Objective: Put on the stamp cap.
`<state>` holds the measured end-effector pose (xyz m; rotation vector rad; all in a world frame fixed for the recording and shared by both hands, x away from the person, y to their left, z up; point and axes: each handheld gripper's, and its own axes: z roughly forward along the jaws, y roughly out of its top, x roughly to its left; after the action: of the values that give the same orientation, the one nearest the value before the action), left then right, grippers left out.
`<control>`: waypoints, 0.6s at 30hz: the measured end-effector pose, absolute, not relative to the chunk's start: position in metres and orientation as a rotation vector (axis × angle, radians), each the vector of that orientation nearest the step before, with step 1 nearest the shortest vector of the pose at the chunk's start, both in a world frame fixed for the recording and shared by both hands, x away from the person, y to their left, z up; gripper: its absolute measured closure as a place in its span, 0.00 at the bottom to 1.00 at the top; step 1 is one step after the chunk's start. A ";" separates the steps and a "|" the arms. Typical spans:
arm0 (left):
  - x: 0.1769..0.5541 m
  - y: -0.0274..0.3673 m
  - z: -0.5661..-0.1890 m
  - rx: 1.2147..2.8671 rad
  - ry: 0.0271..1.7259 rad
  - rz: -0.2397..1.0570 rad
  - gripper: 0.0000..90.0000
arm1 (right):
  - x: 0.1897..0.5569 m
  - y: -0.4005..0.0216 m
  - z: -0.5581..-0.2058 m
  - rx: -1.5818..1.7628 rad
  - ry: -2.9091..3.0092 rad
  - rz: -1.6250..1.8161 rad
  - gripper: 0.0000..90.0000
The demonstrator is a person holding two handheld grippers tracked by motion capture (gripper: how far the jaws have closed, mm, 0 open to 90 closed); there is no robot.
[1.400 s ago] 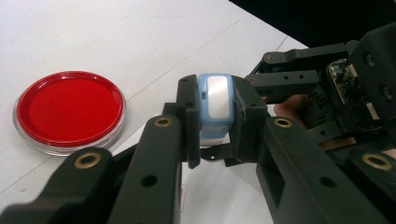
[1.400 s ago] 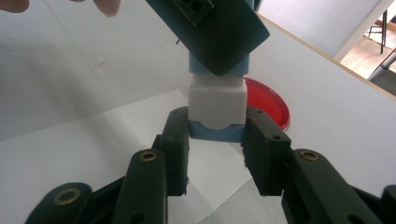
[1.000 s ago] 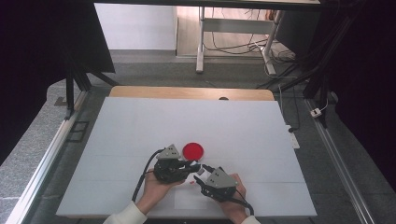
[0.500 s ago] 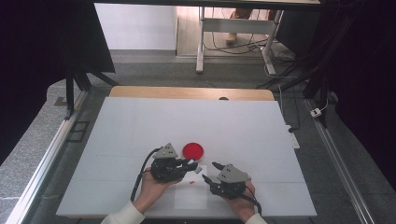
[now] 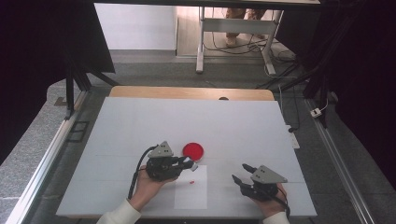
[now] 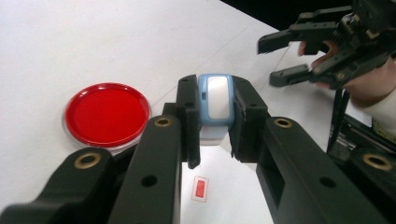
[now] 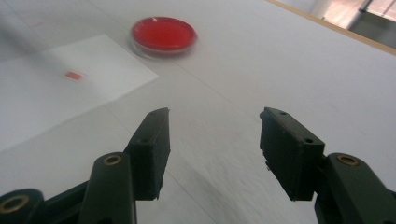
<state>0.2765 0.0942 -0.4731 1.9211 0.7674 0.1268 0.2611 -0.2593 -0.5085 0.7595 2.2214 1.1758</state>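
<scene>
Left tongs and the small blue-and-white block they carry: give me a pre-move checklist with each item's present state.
1. Left tongs shut on the small blue-and-white block: ok.
2. Block centred between the jaws, upright: ok.
3. Right tongs open, nothing between the jaws: ok.
4. Right tongs apart from the left: ok.
5. Round red dish sits beside the left tongs, untouched: ok.
6. White paper sheet with its small red mark lies flat below the block: ok.
</scene>
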 end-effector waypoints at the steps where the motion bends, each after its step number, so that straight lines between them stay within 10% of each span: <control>1: 0.277 0.095 -0.473 1.922 0.764 0.132 0.84 | 0.260 -0.264 -0.508 0.770 2.217 1.173 0.47; 18: 0.280 0.112 -0.466 1.917 0.788 0.201 0.84 | 0.261 -0.291 -0.507 0.818 2.198 1.155 0.47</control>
<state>0.2802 0.1124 -0.4663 1.9167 0.7882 0.2015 0.2613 -0.2907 -0.5075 0.8175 2.1980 1.1549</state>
